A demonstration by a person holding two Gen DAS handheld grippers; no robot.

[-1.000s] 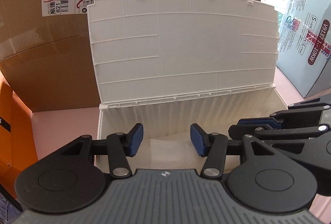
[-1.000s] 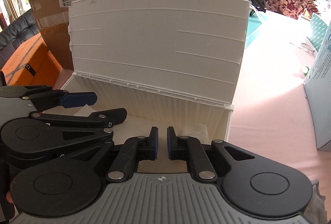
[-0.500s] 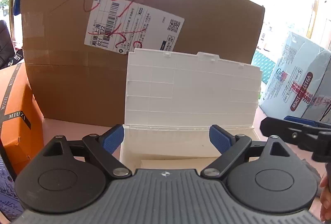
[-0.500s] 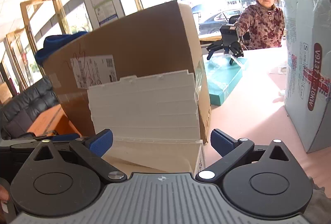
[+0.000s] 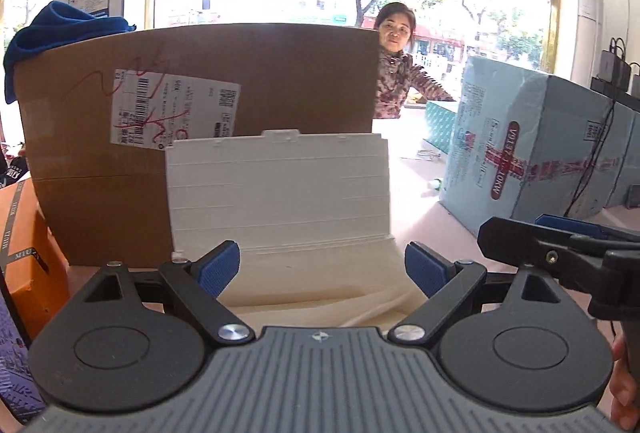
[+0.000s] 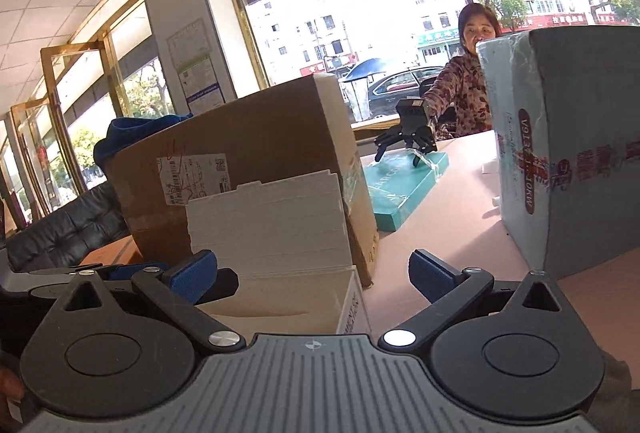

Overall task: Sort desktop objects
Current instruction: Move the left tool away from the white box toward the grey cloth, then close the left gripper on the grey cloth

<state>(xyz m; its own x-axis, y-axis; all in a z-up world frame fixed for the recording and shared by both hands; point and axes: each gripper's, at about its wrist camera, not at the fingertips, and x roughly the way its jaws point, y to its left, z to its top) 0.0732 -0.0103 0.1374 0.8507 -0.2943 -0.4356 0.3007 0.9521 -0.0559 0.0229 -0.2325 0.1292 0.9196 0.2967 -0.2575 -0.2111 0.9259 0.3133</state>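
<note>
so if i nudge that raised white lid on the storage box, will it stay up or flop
The white lid looks like thin ribbed plastic, so probably light and a bit flexible. It stands near upright in front of the cardboard box; a backward push would likely stop there. Pushed forward, it would probably swing shut over the storage box.

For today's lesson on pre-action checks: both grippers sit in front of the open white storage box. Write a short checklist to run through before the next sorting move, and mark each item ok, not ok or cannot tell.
1. Left gripper open and holding nothing: ok.
2. Right gripper open and holding nothing: ok.
3. White storage box has its lid raised, leaning back toward the cardboard box: ok.
4. Room left inside the white storage box: cannot tell, the bottom is mostly hidden by the grippers.
5. Next object to sort in view: not ok, no loose small item is clearly visible.
6. The two grippers are apart from each other: ok, but close, side by side.
</note>
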